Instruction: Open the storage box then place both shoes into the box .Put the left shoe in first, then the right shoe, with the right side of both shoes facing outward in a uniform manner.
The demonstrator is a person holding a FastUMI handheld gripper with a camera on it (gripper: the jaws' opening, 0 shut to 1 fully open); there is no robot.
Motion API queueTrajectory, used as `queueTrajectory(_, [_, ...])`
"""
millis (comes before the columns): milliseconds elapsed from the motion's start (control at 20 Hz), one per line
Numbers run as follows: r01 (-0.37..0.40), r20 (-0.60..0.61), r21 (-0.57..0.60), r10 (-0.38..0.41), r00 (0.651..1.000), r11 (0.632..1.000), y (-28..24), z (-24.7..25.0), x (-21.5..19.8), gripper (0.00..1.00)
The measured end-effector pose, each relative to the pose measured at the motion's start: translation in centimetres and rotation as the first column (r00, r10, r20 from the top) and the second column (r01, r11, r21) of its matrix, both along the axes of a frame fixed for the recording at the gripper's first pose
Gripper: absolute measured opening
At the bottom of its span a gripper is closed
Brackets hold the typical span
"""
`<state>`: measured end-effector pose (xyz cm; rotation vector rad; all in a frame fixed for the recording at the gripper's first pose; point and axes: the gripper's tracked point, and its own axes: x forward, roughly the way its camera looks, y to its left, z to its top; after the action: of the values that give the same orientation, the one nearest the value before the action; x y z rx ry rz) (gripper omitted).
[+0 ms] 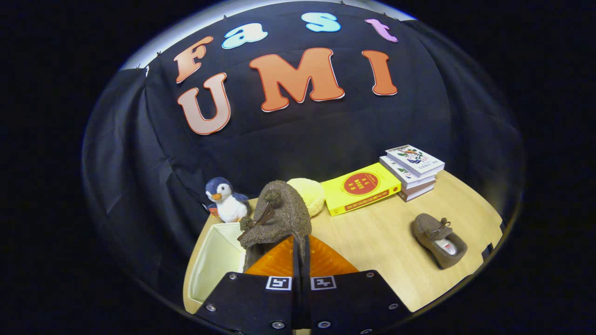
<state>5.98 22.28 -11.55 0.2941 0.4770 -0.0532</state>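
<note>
Gripper view: a brown moccasin is pinched toe-up between the closed fingers of the gripper, held above the open cream storage box. The other moccasin is left lying on the wooden table.

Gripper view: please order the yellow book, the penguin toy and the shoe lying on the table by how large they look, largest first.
1. Yellow book
2. Shoe on the table
3. Penguin toy

The shoe lies nearer the camera than the penguin, so their order is unsure. The gripper jaws hold the other shoe.
</note>
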Motion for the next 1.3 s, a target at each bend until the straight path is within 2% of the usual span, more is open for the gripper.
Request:
queueTrajectory(150, [-0.029,-0.028,0.026,0.030,0.999,0.999,4.4,-1.1,0.3,0.00])
queueTrajectory(350, [-0.053,-0.111,0.012,0.054,0.992,0.999,8.7,-5.1,0.5,0.01])
queueTrajectory(800, [-0.091,-0.268,-0.060,0.072,0.961,0.994,12.9,-11.6,0.2,0.03])
queueTrajectory(900, [-0.118,-0.287,-0.059,0.096,0.953,0.991,13.5,-11.6,-0.7,0.11])
queueTrajectory(1000, [-0.138,-0.295,-0.067,0.113,0.949,0.988,13.3,-11.4,-1.6,0.30])
queueTrajectory(1050, [-0.151,-0.292,-0.065,0.126,0.948,0.986,13.2,-11.3,-1.8,0.48])
queueTrajectory(1300, [-0.148,-0.244,-0.043,0.133,0.961,0.988,10.2,-9.0,-2.6,0.80])
